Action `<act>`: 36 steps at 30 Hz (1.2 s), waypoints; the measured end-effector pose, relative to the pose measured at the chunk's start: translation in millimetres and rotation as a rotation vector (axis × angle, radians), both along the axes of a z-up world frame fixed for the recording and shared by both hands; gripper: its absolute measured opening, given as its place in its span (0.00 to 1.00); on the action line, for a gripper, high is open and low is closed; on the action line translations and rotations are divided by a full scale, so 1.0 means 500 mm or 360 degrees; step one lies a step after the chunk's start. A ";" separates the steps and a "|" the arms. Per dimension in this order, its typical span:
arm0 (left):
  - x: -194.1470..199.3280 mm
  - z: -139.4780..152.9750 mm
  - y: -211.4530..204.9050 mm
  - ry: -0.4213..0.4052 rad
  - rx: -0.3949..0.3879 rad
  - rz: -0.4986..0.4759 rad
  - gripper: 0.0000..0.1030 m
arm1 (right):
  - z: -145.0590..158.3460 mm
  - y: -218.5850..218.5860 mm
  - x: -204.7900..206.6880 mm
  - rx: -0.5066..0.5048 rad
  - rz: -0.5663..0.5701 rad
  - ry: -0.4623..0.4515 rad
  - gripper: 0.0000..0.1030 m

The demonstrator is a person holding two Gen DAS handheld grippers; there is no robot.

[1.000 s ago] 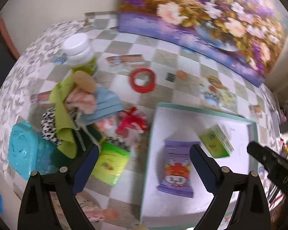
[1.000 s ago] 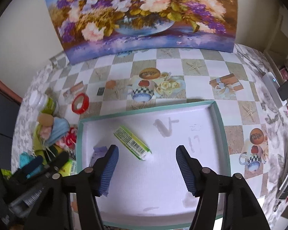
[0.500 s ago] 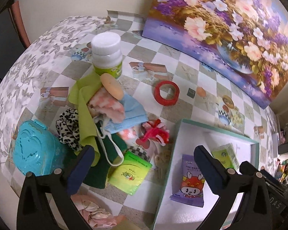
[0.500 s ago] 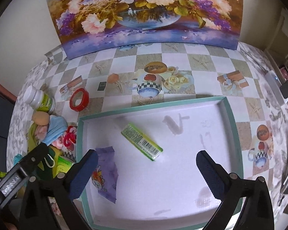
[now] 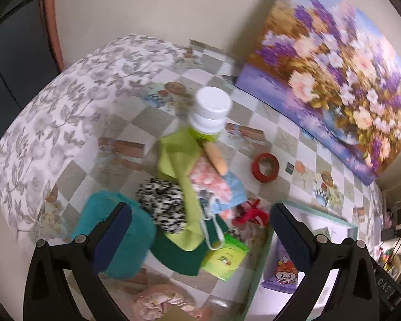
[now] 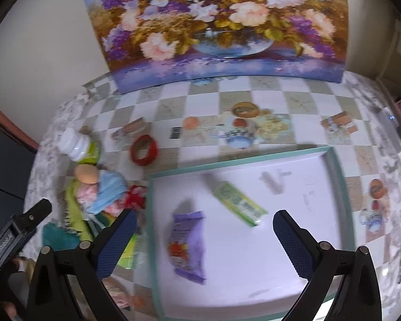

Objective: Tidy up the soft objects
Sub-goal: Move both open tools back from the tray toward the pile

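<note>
Left gripper [image 5: 200,230] spread wide, empty, above pile of cloths [image 5: 197,187] at left of surface [image 5: 288,139]. Right gripper [image 6: 203,230] likewise released, empty, over tray [image 6: 342,176] with purple packet [image 6: 188,243] and green packet [image 6: 238,203].

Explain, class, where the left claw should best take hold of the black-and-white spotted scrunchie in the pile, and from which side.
Probably from above, across the black-and-white spotted scrunchie at its bare left bulge. The green cloth covers its right edge and the teal box crowds its lower left. Its puffy fabric should compress. The left claw hangs open above the pile.
</note>
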State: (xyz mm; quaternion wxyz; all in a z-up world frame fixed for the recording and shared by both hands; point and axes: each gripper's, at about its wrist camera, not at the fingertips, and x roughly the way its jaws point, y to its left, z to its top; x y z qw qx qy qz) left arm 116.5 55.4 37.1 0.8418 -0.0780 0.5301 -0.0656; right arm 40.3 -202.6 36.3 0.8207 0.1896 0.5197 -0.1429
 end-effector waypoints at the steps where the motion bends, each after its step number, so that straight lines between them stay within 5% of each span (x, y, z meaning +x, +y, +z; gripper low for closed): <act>1: 0.002 0.001 0.012 0.0004 -0.0001 0.0018 1.00 | -0.001 0.010 0.005 0.0031 0.0011 -0.0005 1.00; 18: 0.021 -0.013 0.087 0.0002 0.0084 0.0052 1.00 | -0.070 0.203 0.062 0.0007 0.0357 0.0146 1.00; 36: -0.111 -0.045 0.188 0.0091 0.0195 0.0097 1.00 | -0.166 0.342 -0.049 0.0047 0.0545 0.0374 1.00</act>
